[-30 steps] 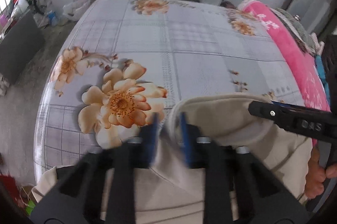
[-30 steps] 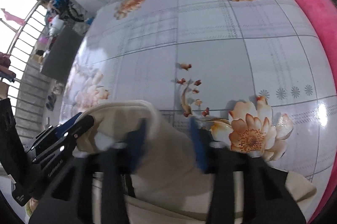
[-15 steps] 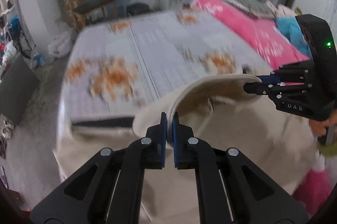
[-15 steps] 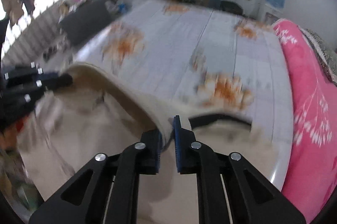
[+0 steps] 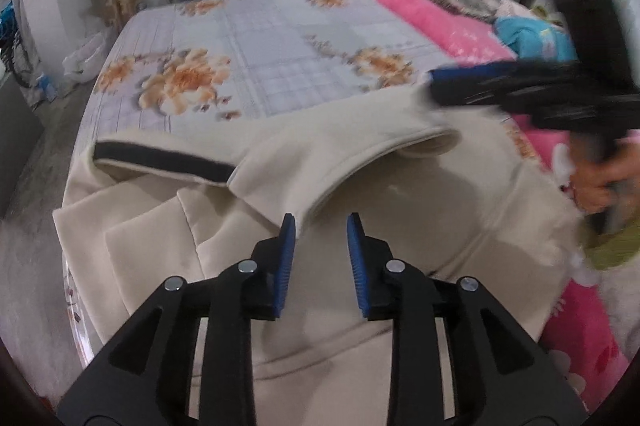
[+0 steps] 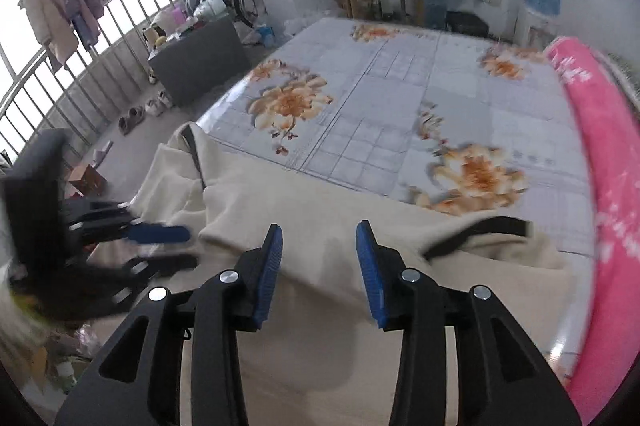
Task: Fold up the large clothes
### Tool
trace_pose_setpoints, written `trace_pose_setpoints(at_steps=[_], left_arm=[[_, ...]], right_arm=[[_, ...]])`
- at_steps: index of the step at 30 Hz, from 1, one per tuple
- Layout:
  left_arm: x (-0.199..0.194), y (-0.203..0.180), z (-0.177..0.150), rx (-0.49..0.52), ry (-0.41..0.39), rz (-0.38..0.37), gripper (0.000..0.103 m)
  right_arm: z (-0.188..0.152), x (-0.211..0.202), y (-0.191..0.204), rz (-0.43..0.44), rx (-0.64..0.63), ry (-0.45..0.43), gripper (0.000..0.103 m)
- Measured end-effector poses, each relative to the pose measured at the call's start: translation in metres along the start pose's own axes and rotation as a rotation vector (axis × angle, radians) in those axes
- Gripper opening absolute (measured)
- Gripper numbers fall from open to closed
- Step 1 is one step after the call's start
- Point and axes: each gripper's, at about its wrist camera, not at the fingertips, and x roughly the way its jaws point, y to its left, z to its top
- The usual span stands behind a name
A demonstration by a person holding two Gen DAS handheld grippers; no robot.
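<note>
Garment (image 5: 384, 186) let go by both opening hand-held grippers, left (image 5: 321, 226) and right (image 6: 319, 232), nothing pinched, fold laid near on the bed (image 5: 280, 38).

Cream garment (image 5: 400, 194) with black trim; grey checked bed sheet (image 5: 280, 38), orange flowers; pink blanket (image 6: 612, 162), white floral print.

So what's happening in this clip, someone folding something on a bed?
Yes. A person with a gripper in each hand is folding a large cream garment on a bed covered by a floral sheet. A flap of the garment has been laid over the rest. The left gripper and right gripper both have their jaws opening, with nothing pinched between the blue pads; the cloth lies below them. A pink blanket lies along the bed's side.
</note>
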Motion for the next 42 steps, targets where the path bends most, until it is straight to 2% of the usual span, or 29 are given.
trace_pose_setpoints(at_steps=[2,4,6,7,10,14,15,17,19,22,25,26,30,33,34,36,37,39,42], left_arm=[[-0.011,-0.001,0.003,0.001,-0.045,-0.015,0.026],[-0.019,0.001,0.010,-0.020,-0.088,-0.016,0.026],[-0.015,0.006,0.021,-0.051,-0.103,0.019,0.026],[-0.008,0.008,0.029,-0.068,-0.100,0.050,0.026],[0.024,0.012,0.048,-0.089,-0.044,0.071,0.025],[0.073,0.009,0.043,-0.012,0.058,0.155,0.026],[0.072,0.006,0.038,0.011,0.028,0.168,0.026],[0.070,0.000,0.032,0.070,0.023,0.195,0.026],[0.062,-0.003,0.028,0.087,0.018,0.205,0.026],[0.047,-0.007,0.021,0.122,0.009,0.208,0.027],[0.057,-0.004,0.011,0.103,0.058,0.208,0.028],[0.055,-0.004,0.009,0.100,0.036,0.210,0.028],[0.046,0.000,0.013,0.041,0.059,0.205,0.028],[0.021,0.001,0.011,0.016,0.031,0.220,0.041],[0.011,0.000,0.008,0.010,0.028,0.227,0.042],[-0.008,-0.003,0.002,-0.006,0.020,0.212,0.050],[-0.017,-0.004,-0.003,-0.015,0.018,0.209,0.053],[-0.034,-0.010,-0.016,-0.029,0.016,0.216,0.064],[-0.047,-0.025,-0.039,-0.025,0.013,0.242,0.072]], right_arm=[[-0.002,0.025,0.000,-0.009,0.003,0.039,0.035],[-0.013,0.057,-0.001,-0.034,-0.002,0.126,0.034],[-0.019,0.058,0.006,-0.049,-0.031,0.106,0.034],[-0.019,0.057,0.009,-0.057,-0.041,0.113,0.034],[-0.019,0.049,0.011,-0.094,-0.062,0.125,0.034],[-0.023,0.045,0.012,-0.172,-0.127,0.111,0.034],[-0.026,0.046,0.010,-0.181,-0.136,0.120,0.033],[-0.034,0.044,0.006,-0.174,-0.173,0.097,0.033],[-0.035,0.037,0.003,-0.175,-0.158,0.100,0.033],[-0.037,0.019,0.002,-0.172,-0.132,0.058,0.033],[-0.048,0.033,-0.008,-0.197,-0.108,0.098,0.033],[-0.050,0.032,-0.008,-0.197,-0.115,0.074,0.033],[-0.049,0.015,-0.002,-0.233,-0.026,0.069,0.033],[-0.060,-0.015,0.002,-0.224,0.068,0.006,0.036],[-0.065,-0.022,0.002,-0.209,0.099,-0.003,0.037],[-0.082,-0.041,0.006,-0.178,0.182,-0.036,0.048],[-0.088,-0.046,0.009,-0.171,0.200,-0.050,0.050],[-0.108,-0.061,0.019,-0.155,0.240,-0.093,0.061],[-0.133,-0.070,0.033,-0.166,0.267,-0.119,0.070]])
